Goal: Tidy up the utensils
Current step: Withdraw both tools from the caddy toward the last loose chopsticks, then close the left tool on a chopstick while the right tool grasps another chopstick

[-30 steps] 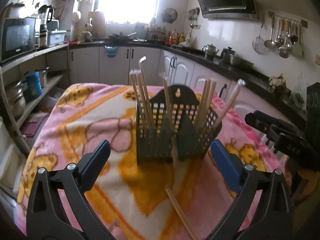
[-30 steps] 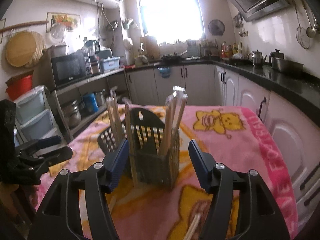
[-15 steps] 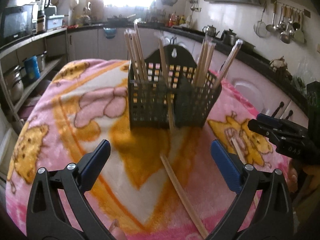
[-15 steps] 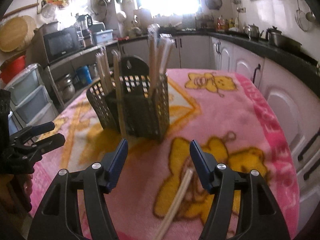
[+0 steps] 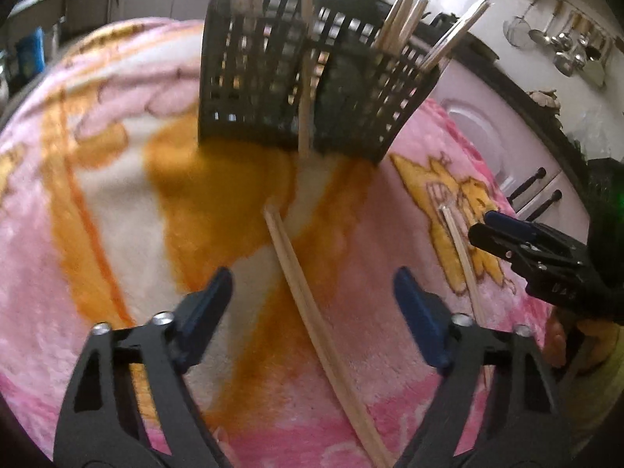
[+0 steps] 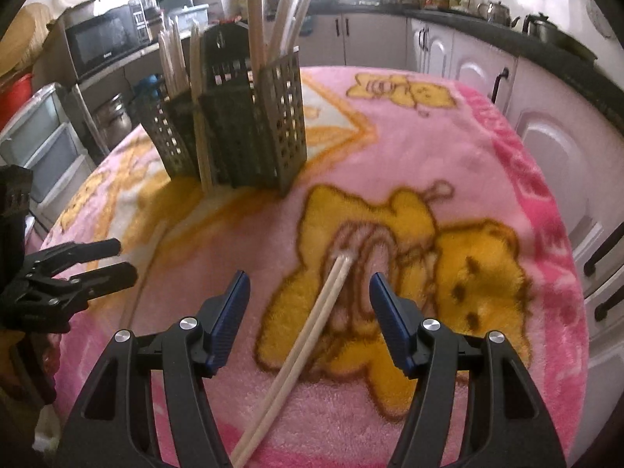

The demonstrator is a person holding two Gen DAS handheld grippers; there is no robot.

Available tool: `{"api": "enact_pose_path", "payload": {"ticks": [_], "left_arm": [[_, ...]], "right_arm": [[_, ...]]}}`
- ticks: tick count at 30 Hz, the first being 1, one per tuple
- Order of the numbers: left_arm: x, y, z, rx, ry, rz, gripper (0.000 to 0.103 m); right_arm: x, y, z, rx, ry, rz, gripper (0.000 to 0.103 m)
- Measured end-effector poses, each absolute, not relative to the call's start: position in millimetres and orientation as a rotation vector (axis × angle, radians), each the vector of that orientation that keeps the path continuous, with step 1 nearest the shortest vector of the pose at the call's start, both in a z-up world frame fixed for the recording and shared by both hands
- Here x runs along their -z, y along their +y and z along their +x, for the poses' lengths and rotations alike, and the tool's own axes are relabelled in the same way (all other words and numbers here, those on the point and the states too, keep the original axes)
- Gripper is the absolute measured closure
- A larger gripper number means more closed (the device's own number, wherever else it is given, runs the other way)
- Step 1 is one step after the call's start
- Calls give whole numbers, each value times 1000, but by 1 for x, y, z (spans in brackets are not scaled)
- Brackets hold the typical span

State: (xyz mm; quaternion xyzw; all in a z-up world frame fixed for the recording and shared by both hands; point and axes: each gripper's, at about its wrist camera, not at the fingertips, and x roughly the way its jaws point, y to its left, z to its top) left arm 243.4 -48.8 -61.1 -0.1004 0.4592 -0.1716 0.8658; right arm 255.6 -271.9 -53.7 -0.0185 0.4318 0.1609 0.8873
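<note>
Both black two-finger grippers with blue pads tilt down over the table's pink-and-orange cartoon blanket (image 6: 507, 148), presumably to collect the loose chopsticks for the dark slotted plastic utensil basket (image 5: 312, 89) standing toward the far edge, already bristling with upright sticks. The left gripper (image 5: 312, 308), whose jaws have just been closing, still stands open astride a pale wooden chopstick pair (image 5: 312, 304) running toward the near edge, pads clear of it. The right gripper (image 6: 310, 312) likewise gapes around a paler, slender pair of chopsticks (image 6: 312, 327) nearer the right edge, untouched.
</note>
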Motion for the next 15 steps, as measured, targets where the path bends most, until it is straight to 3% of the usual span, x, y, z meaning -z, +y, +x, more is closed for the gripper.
{"api": "enact_pose_path", "payload": {"ticks": [1,5,11,15], "left_arm": [[64,-48,245,361,975,-221,44],[68,-45,252,350,1007,-244,51],[68,-40,273,340,1084,-281,66],[69,-43,288,339,1133,-268,68]], "right_arm": [[56,-271,258,-333,912,-42,47],[66,-269,275,-329,988,-49,52],[79,-274,301,-314,1103,8,67],[79,-277,311,-332,1141,63,88]]}}
